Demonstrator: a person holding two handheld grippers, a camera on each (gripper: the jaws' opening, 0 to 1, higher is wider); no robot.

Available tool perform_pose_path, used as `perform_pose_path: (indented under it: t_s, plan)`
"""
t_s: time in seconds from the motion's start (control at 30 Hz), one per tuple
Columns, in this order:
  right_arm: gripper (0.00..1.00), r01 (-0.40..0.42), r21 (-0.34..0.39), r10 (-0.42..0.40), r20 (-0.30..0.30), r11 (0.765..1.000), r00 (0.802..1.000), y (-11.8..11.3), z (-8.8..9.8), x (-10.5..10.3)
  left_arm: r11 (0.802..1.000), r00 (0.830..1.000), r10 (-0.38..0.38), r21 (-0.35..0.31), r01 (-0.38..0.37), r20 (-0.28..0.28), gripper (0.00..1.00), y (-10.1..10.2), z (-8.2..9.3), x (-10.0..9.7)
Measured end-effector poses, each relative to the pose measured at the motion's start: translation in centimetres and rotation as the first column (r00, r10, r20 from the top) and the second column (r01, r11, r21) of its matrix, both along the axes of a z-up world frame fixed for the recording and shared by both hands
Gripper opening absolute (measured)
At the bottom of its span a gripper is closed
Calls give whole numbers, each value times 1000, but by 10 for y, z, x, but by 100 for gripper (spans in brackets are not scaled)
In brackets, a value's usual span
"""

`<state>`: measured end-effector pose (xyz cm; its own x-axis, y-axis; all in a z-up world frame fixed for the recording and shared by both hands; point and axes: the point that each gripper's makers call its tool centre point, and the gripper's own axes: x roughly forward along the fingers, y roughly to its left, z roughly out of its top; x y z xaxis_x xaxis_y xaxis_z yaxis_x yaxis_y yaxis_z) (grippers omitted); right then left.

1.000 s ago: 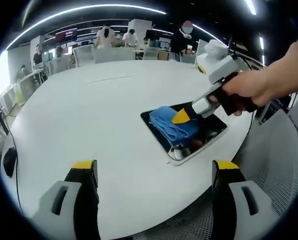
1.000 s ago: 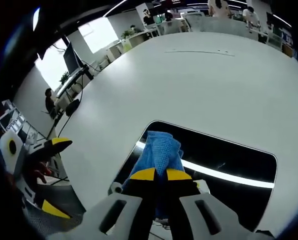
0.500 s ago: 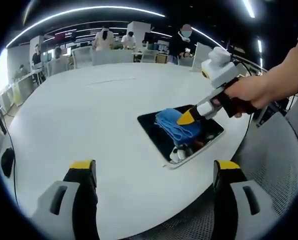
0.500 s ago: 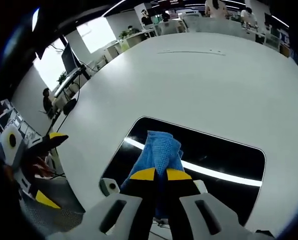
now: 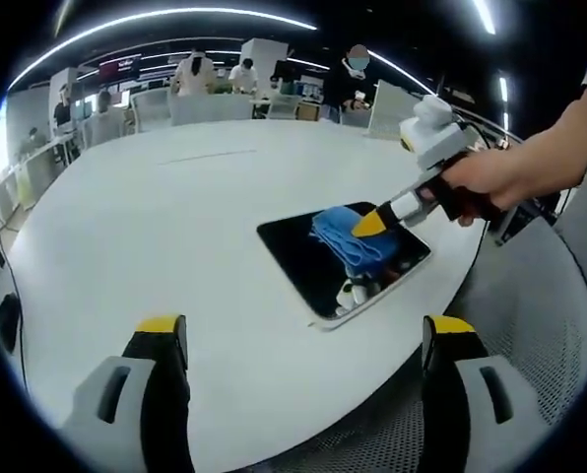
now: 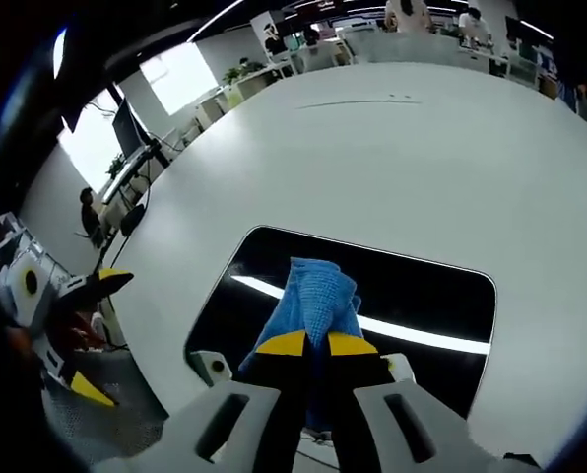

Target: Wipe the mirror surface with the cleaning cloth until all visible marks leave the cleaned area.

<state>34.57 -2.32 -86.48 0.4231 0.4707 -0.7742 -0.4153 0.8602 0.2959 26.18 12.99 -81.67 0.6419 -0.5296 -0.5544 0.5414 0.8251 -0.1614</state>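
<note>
A dark rectangular mirror (image 5: pixel 318 258) (image 6: pixel 402 288) lies flat near the white table's edge. On its glass rests a blue cleaning cloth (image 5: pixel 348 239) (image 6: pixel 315 298), and my right gripper (image 6: pixel 308 344) (image 5: pixel 370 225) is shut on the cloth, pressing it down near the mirror's right part in the left gripper view. A person's hand (image 5: pixel 505 175) holds that gripper. My left gripper (image 5: pixel 303 330) is open, hanging over the table's near edge with nothing between its yellow-tipped fingers (image 5: pixel 162 326); it also appears at the left rim of the right gripper view (image 6: pixel 77 330).
The big round white table (image 5: pixel 156 207) (image 6: pixel 402 148) stretches far beyond the mirror. Chairs, desks and several people stand at the back of the room (image 5: pixel 210 84). Grey mesh flooring (image 5: pixel 530 315) lies past the table's edge.
The right gripper has slid the cloth a little farther across the mirror, toward its far side. Both views have shifted slightly with the hands; the left gripper stays open.
</note>
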Motion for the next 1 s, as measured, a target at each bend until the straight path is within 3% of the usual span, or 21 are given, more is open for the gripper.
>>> perform_pose_path:
  t_s: [0.33, 1.0]
  plan:
    - [0, 29, 9, -29, -6, 1000, 1000, -19, 0, -2, 1000, 999, -11, -22, 10, -30, 99, -2, -6, -2]
    - [0, 101, 19, -100, -20, 995, 995, -60, -1, -2, 1000, 1000, -1, -17, 1, -28, 99, -2, -3, -2]
